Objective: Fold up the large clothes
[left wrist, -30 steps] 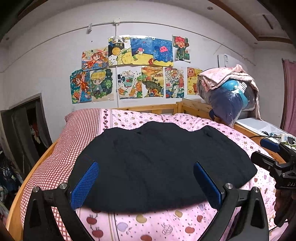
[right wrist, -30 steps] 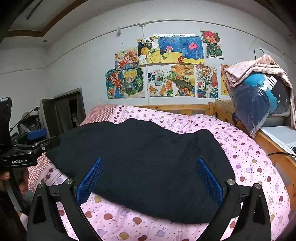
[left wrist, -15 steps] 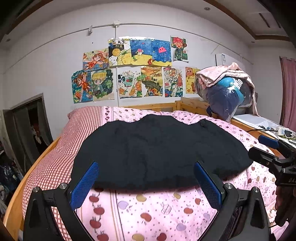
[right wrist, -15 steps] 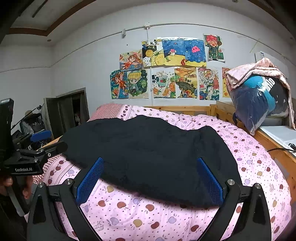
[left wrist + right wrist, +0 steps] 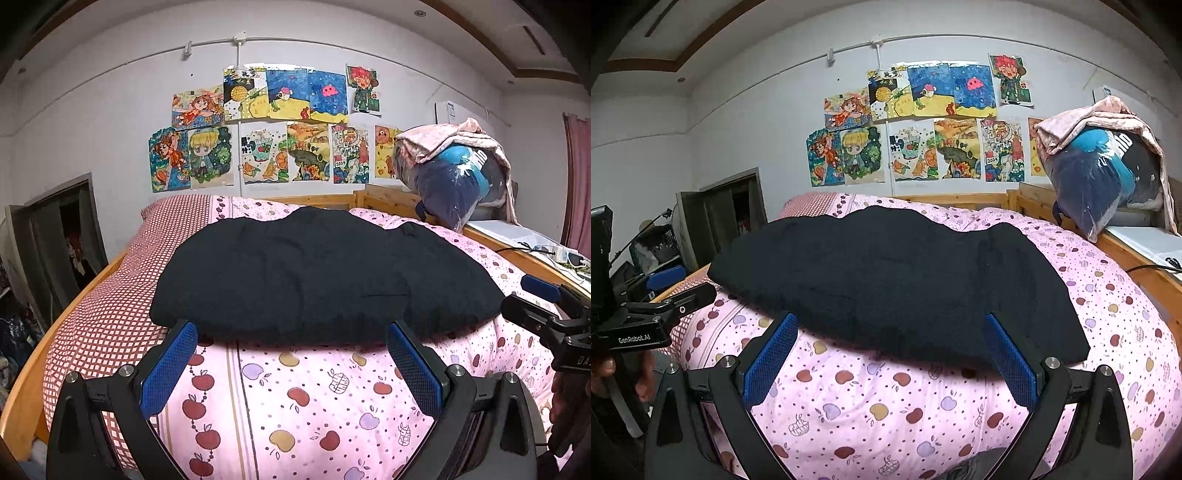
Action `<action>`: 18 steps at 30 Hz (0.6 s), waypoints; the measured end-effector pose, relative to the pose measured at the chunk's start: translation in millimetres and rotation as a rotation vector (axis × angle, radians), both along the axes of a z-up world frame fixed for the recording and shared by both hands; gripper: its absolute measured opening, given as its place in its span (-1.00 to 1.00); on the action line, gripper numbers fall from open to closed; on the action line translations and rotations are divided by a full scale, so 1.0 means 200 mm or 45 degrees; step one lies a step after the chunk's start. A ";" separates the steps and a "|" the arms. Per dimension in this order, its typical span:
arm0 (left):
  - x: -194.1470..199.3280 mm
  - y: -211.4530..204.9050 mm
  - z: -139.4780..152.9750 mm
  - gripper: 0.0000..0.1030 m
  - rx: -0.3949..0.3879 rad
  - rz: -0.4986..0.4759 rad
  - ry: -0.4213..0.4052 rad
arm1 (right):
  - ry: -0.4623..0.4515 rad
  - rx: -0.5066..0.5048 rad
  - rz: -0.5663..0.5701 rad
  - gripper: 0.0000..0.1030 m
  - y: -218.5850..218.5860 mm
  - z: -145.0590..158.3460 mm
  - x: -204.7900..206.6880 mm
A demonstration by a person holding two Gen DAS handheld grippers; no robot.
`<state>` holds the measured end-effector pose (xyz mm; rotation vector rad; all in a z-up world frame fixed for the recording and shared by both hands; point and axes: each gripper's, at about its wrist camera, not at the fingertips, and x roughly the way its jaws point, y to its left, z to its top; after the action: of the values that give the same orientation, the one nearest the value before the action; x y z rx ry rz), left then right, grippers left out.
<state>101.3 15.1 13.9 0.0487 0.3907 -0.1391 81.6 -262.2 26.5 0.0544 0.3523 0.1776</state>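
Observation:
A large black garment (image 5: 317, 277) lies spread flat on the pink fruit-print bedcover (image 5: 295, 398); it also shows in the right wrist view (image 5: 897, 284). My left gripper (image 5: 291, 354) is open and empty, its blue pads just short of the garment's near hem. My right gripper (image 5: 890, 350) is open and empty, also at the near hem, more toward the garment's right side. The right gripper shows at the right edge of the left wrist view (image 5: 546, 314). The left gripper shows at the left edge of the right wrist view (image 5: 646, 314).
A red checked sheet (image 5: 110, 295) covers the bed's left part. A wooden bed frame (image 5: 517, 254) runs along the right, with a bagged bundle of clothes (image 5: 454, 177) on it. Cables and a power strip (image 5: 561, 254) lie right. Drawings (image 5: 277, 129) hang on the wall.
Both grippers have drawn back toward the near edge of the bed and lowered. More pink bedcover now shows between the pads and the garment's hem. The garment has not moved.

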 end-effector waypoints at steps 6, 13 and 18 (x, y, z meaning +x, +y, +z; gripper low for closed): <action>-0.02 0.00 -0.03 1.00 0.001 -0.010 0.015 | 0.006 0.014 -0.013 0.92 0.00 -0.03 -0.02; -0.03 0.00 -0.05 1.00 0.002 -0.011 0.024 | 0.023 0.013 -0.024 0.92 0.01 -0.07 -0.04; -0.03 0.00 -0.05 1.00 0.007 -0.010 0.020 | 0.033 0.016 -0.024 0.92 0.02 -0.09 -0.04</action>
<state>95.3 15.0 4.7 0.0542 0.4069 -0.1459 73.8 -257.5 8.9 0.0722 0.3767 0.1605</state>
